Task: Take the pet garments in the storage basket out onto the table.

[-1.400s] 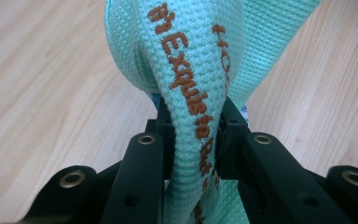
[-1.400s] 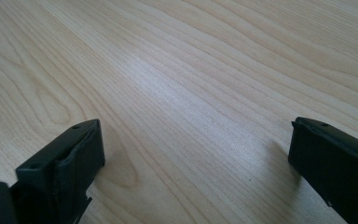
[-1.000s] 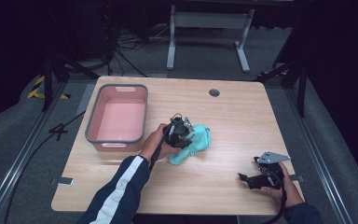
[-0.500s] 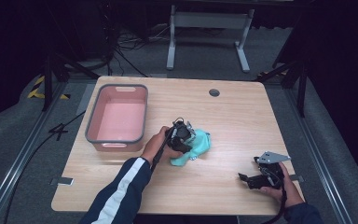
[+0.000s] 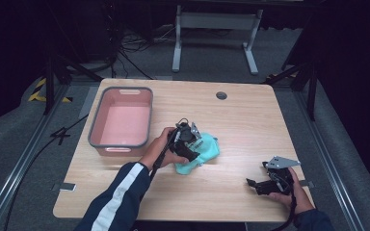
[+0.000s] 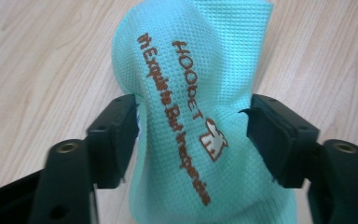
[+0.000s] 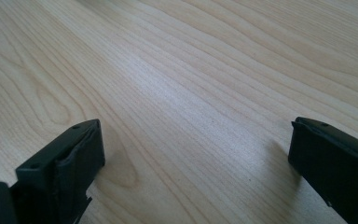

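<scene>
A teal mesh cloth (image 5: pixel 208 148) with brown lettering lies bunched near the middle of the wooden table (image 5: pixel 250 120). My left gripper (image 5: pixel 193 144) is down on it. In the left gripper view the cloth (image 6: pixel 191 84) humps up between the two black jaws, which press on both of its sides; the left gripper (image 6: pixel 192 126) is shut on it. My right gripper (image 5: pixel 253 184) rests low at the table's front right, well apart from the cloth. The right gripper (image 7: pixel 193 140) stands open, with bare wood between its jaws.
A pink basin with a grey rim (image 5: pixel 94 126) stands empty at the table's left, a hand's width from the left gripper. A round cable hole (image 5: pixel 221 95) sits near the far edge. Metal stand legs (image 5: pixel 212 43) and cables lie on the floor beyond the table.
The left gripper has shifted slightly toward the person and the cloth has bunched up under it. The right gripper has stayed where it was.
</scene>
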### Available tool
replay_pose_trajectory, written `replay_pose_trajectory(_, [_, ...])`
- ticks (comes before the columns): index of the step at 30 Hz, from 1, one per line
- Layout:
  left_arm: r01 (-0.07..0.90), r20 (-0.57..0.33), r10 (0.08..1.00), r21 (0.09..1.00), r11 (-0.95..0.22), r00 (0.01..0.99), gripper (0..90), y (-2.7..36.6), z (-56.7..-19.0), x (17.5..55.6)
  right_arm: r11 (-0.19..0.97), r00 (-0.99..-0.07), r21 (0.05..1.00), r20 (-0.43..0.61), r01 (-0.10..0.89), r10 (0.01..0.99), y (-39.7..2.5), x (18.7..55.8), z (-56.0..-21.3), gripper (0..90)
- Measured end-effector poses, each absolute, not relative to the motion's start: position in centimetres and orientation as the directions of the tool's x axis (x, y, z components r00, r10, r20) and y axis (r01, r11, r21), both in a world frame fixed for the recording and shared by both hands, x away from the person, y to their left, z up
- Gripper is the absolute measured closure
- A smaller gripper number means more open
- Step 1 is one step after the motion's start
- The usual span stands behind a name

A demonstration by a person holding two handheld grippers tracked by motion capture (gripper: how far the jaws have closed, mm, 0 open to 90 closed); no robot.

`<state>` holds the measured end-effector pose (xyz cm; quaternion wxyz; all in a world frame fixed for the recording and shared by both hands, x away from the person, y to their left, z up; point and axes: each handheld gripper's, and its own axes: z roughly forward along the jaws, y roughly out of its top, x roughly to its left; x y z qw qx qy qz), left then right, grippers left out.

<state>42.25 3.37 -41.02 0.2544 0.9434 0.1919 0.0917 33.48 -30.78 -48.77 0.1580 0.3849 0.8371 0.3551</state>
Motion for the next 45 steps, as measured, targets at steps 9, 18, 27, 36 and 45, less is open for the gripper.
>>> replay_pose_trajectory(9, [0.254,0.131,0.377,0.538,-0.804,0.917,25.9,5.4,-38.9,40.0,0.451,-0.653,0.717,0.009,0.532,0.757,-30.8,33.5,-48.8,3.7])
replay_pose_trajectory(18, [0.205,0.192,0.340,0.501,-0.841,0.921,24.3,7.5,-38.7,37.7,0.451,-0.653,0.716,0.009,0.532,0.757,-30.8,33.5,-48.8,3.7])
replay_pose_trajectory(27, [0.193,0.219,0.332,0.485,-0.853,0.917,24.3,9.4,-39.4,36.1,0.452,-0.653,0.716,0.007,0.531,0.757,-30.8,33.5,-48.8,3.7])
replay_pose_trajectory(36, [0.192,0.225,0.331,0.479,-0.857,0.917,24.6,11.3,-40.0,34.9,0.452,-0.653,0.716,0.007,0.531,0.757,-30.8,33.5,-48.8,3.7])
replay_pose_trajectory(45, [0.198,0.246,0.339,0.462,-0.865,0.908,24.3,14.1,-41.1,33.6,0.451,-0.652,0.716,0.007,0.532,0.758,-30.8,33.5,-48.8,3.7])
